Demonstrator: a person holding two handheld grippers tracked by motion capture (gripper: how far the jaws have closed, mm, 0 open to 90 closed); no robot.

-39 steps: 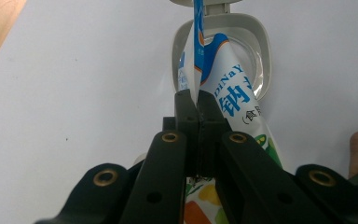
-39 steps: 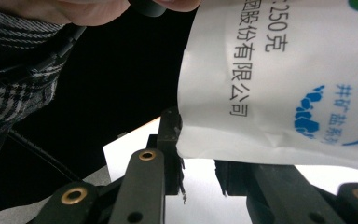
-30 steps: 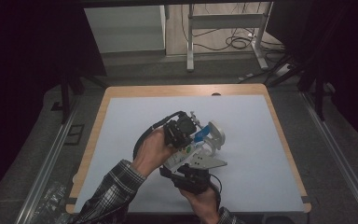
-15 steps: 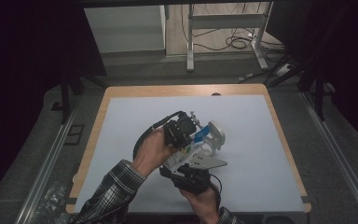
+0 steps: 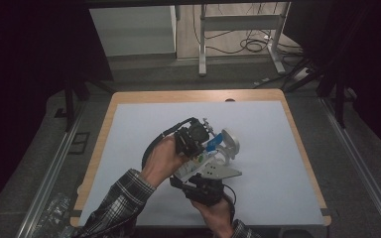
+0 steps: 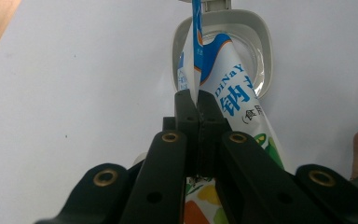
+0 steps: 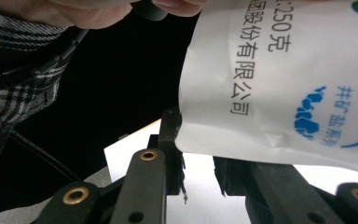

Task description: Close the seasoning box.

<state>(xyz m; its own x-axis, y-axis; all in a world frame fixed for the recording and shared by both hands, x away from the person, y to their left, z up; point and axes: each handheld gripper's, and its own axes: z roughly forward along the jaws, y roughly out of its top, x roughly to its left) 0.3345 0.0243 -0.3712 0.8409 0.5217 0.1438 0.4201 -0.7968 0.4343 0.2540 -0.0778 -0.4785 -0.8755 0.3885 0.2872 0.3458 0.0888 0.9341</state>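
A white pouch with blue print hangs tilted over an open white container on the white table mat. My left gripper is shut on the pouch's thin upper edge. In the left gripper view the jaws pinch that flat seam, and the pouch points down into the container. My right gripper holds the pouch from below, near the person. In the right gripper view the pouch's lower corner sits between the jaws, and the right jaw is partly hidden behind it.
The mat lies on a wooden tabletop with metal rails along both sides. A plaid sleeve comes in from the bottom left. Bare mat extends to the left, right and far side of the container.
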